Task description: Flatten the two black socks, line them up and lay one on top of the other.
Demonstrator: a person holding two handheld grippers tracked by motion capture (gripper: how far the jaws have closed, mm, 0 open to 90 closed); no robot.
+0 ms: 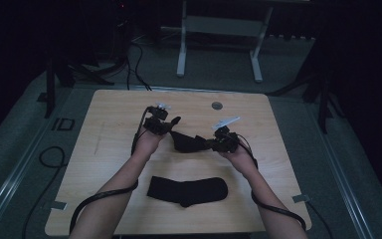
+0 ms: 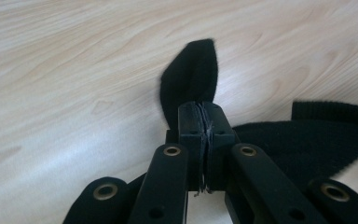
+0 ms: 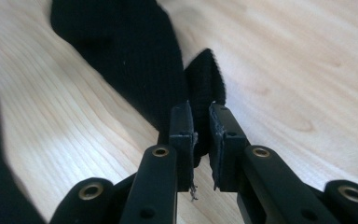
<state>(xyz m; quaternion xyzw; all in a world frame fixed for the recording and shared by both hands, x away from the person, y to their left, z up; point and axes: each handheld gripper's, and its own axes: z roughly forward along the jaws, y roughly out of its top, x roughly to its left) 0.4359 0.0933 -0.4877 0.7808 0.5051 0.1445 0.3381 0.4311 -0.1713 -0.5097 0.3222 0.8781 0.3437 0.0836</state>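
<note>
A black sock hangs stretched between my two grippers above the middle of the wooden table. My left gripper is shut on one end; in the left gripper view a rounded tip of the sock sticks out past the pressed pads. My right gripper is shut on the other end; in the right gripper view the ribbed cuff sits pinched between the pads, and the rest of the sock runs off to the upper left. A second black sock lies flat nearer the front edge.
A small round grey cap is set into the table's far side. Behind the table stands a white frame on the floor, with cables to its left. Each gripper trails a cable over the front of the table.
</note>
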